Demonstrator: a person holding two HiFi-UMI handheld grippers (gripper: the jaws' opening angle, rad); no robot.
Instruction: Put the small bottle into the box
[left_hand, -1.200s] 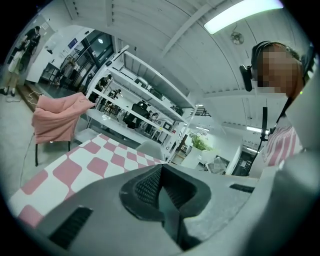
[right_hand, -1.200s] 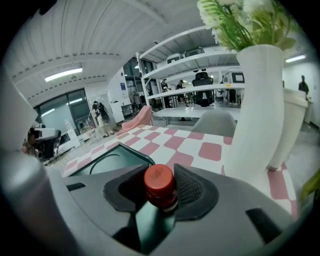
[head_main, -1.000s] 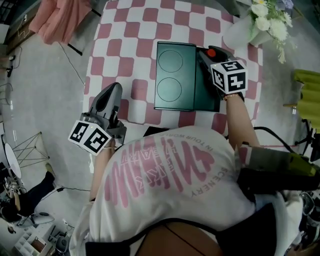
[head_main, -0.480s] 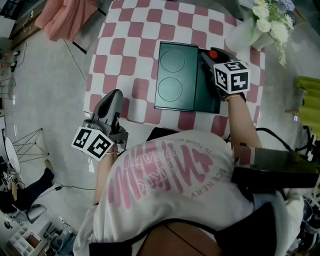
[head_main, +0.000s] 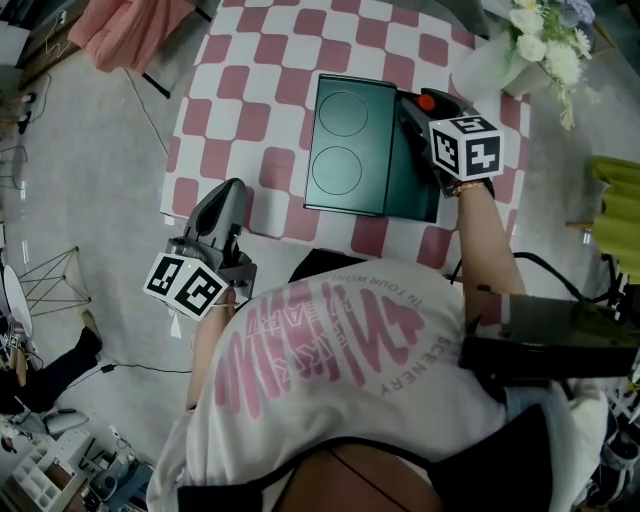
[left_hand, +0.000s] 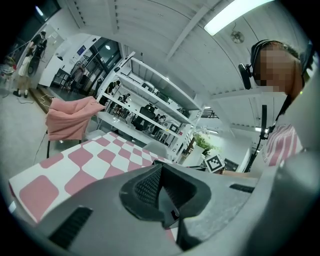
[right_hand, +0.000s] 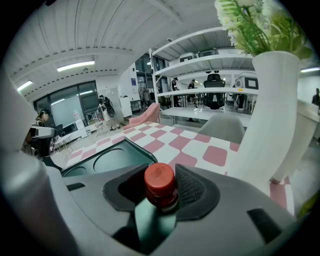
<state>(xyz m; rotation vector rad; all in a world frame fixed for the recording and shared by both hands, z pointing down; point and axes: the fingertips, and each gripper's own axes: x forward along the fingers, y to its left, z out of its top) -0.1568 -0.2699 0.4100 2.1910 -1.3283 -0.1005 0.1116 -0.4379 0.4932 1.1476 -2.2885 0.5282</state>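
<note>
The table (head_main: 260, 60) takes up most of the floor here, spread with a pink-and-white chequered cloth. The person leans over its near edge in a white shirt (head_main: 340, 360) with pink lettering. A pink cloth (head_main: 125, 30) hangs off to the far left.

A dark green box (head_main: 345, 145) lies in the middle of the table, with two round hollows on its left half. A white vase (head_main: 490, 65) stands at the far right corner, well apart from the box, and it holds pale flowers (head_main: 540, 35).

The right gripper (head_main: 418, 105) reaches down at a slant over the right half of the box. Its jaws stand wide around the small bottle (right_hand: 160, 185), the ribbed pads against its sides, so it looks held. The bottle's red cap (head_main: 427, 101) pokes out at the tip, and its dark body runs back between the jaws. I cannot tell whether the bottle's base touches the box.

The left gripper (head_main: 232, 192) hovers at the table's near left edge, well apart from the box. Its jaws are pressed together with nothing in them.
</note>
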